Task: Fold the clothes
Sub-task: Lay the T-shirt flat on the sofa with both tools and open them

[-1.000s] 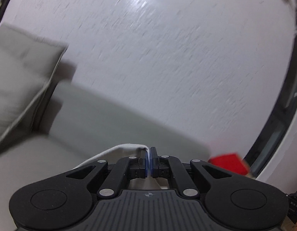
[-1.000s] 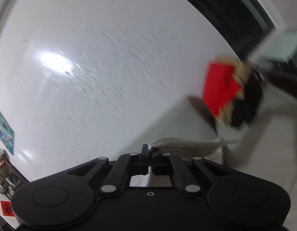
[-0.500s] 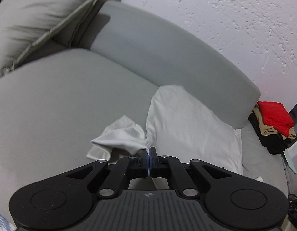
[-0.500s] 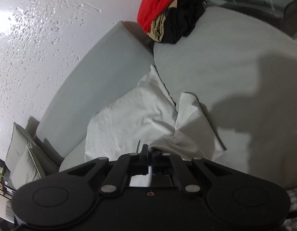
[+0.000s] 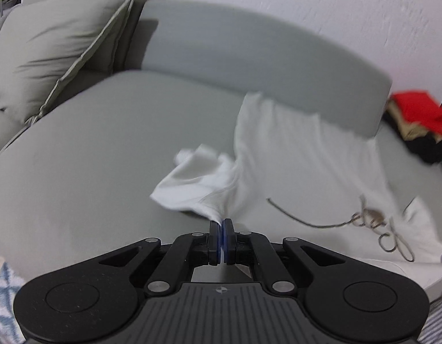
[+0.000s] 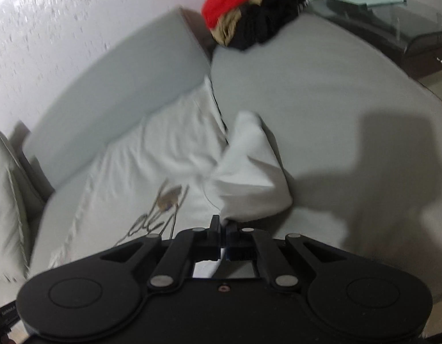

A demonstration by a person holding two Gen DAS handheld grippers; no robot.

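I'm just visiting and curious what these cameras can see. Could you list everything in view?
shirt: one, white with a thin line drawing, spread on the sofa seat, both near corners pinched.
sofa: one, grey, against a white wall.
cushions: two, grey, at the sofa's far end.
pile of clothes: one, red, tan and black, on the sofa beyond the shirt.
glass table: one, beside the sofa.
left gripper: black, shut on the shirt.
right gripper: black, shut on the shirt.

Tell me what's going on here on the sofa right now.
A person holds a gripper in each hand. The left gripper and right gripper are each shut on a corner of a white shirt, which is spread on the grey sofa. A pile of folded clothes sits at the far end.
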